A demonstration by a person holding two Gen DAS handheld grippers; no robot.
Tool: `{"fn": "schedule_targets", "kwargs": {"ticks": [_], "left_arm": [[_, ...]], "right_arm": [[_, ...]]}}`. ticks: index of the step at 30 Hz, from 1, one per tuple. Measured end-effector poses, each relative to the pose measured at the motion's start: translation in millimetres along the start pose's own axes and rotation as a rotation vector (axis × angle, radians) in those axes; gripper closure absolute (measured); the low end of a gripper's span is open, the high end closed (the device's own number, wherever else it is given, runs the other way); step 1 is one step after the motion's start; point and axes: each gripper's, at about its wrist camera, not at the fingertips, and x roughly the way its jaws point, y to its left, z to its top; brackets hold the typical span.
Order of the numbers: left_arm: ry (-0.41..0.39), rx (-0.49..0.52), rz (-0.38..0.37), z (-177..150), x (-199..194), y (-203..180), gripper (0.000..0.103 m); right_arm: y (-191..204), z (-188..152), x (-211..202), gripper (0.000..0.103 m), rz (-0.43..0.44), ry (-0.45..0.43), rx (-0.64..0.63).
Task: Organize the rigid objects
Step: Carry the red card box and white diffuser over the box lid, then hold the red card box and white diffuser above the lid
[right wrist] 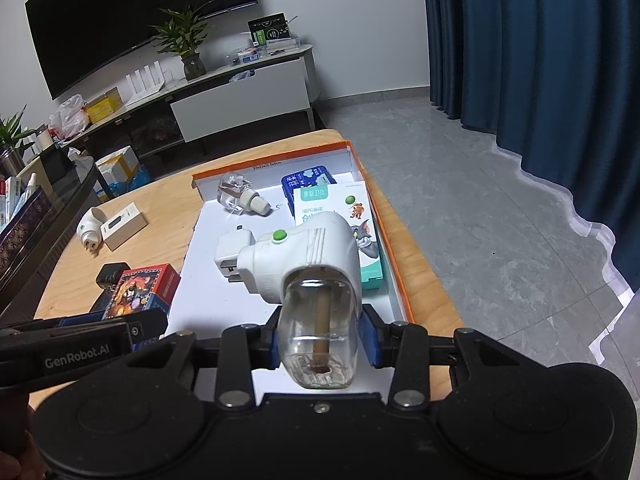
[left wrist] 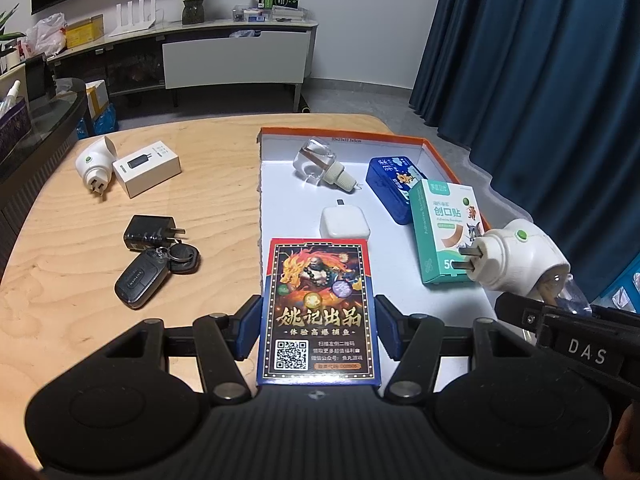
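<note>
**Two claws, two loads above the sorting tray**

On the wooden tabletop [left wrist: 208, 208], going left to right: a white plug-in vaporizer [left wrist: 95, 162] lies at ten o'clock, touching a small white box [left wrist: 146, 168] printed with a dark adapter. Nearer, at about nine o'clock, a black charger [left wrist: 150, 232] rests against a car key fob [left wrist: 140, 282] and its ring of tags. At centre, the left claw [left wrist: 318, 328] is closed on a pack of playing cards [left wrist: 318, 312], its blue pads pressed to the pack's two long sides; the pack sits over the near left edge of the orange-rimmed tray [left wrist: 264, 184]. Inside the tray, a clear glass refill bottle [left wrist: 316, 162] with a cream cap lies on its side at twelve o'clock, a white square charger [left wrist: 344, 222] rests just beyond the cards, and a blue tin [left wrist: 394, 190] touches a teal box of adhesive bandages [left wrist: 446, 232] at two o'clock. At far right, the right claw [right wrist: 320, 342] is clamped on the clear bottle end of a second white vaporizer [right wrist: 304, 264], its green button up and its plug prongs pointing toward nine o'clock. This vaporizer is held above the tray's near right area, in front of the bandage box.
</note>
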Motion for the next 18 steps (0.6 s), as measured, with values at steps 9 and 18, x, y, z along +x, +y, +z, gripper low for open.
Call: {"fn": "schedule_targets", "kwargs": {"ticks": [9, 18], "left_arm": [[0.000, 0.004, -0.005, -0.4, -0.2, -1.2, 0.043], [0.001, 0.003, -0.006, 0.4, -0.8, -1.4, 0.043]], "right_arm": [[0.2, 0.0, -0.1, 0.056, -0.001, 0.000, -0.001], [0.1, 0.4, -0.4, 0.056, -0.001, -0.001, -0.003]]}}
